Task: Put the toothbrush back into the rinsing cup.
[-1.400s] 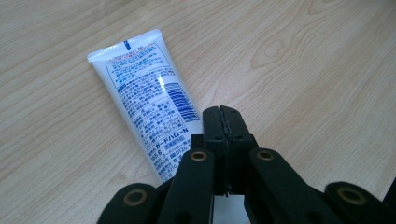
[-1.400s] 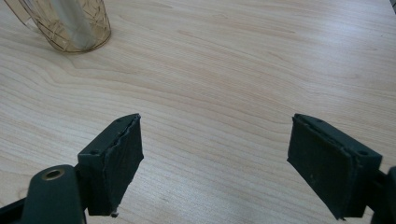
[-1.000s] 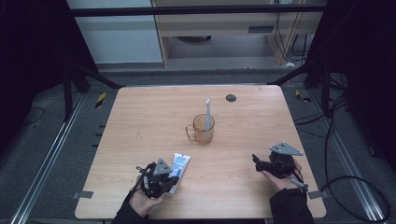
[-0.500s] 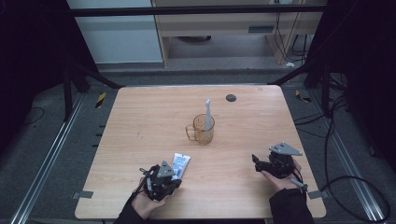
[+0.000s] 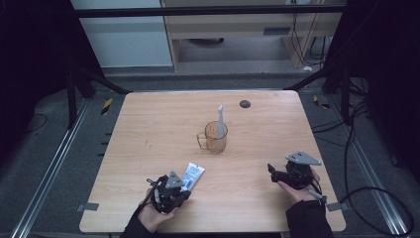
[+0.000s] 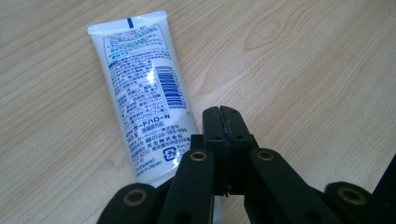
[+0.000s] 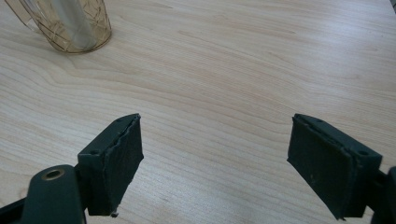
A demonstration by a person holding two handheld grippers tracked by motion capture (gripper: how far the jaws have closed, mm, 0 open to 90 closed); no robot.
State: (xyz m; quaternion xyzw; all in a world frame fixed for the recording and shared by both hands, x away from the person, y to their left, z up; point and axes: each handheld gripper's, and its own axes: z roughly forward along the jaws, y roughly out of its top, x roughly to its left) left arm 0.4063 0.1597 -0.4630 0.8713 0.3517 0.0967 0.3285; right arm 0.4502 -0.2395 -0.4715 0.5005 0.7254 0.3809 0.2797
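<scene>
Wooden table (image 5: 148, 129), white tube (image 6: 142, 100) beside closed left claw (image 6: 220, 112)

Quick count from my end: one counter (image 5: 148, 129), one white tube (image 5: 193, 174) down around 7 o'clock, one amber mug (image 5: 216, 138) near the middle with one white stick-like thing (image 5: 220, 118) standing in it, and one small dark disc (image 5: 244, 103) up at 12 o'clock.
</scene>
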